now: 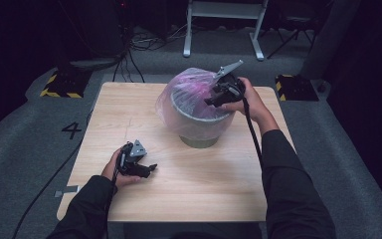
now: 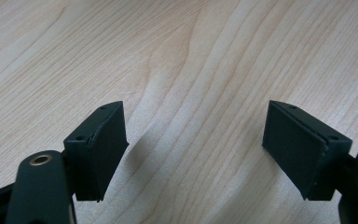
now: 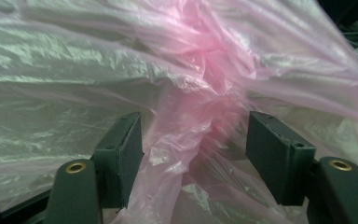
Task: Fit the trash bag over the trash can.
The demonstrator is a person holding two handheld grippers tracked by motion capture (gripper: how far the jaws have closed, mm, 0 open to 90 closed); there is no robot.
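Note:
A grey bin [image 1: 199, 130] lined with a thin pink plastic bag [image 1: 186, 92] stands on the wooden table [image 1: 204, 184], right of centre at the back. My right gripper [image 1: 210, 102] reaches over the bin's right rim into the bag. In the right gripper view its jaws [image 3: 193, 154] stand apart around a bunched twist of the bag [image 3: 200, 116]; the plastic brushes the left pad and is clear of the right one. My left gripper [image 1: 151, 169] rests low near the table's front left, open, with bare wood between its jaws [image 2: 196, 149].
Yellow-and-black striped blocks [image 1: 59, 85] [image 1: 296, 87] sit on the grey floor at the table's two far corners. White frame legs [image 1: 224, 25] and cables lie behind. A "4" [image 1: 71, 129] marks the floor on the left.

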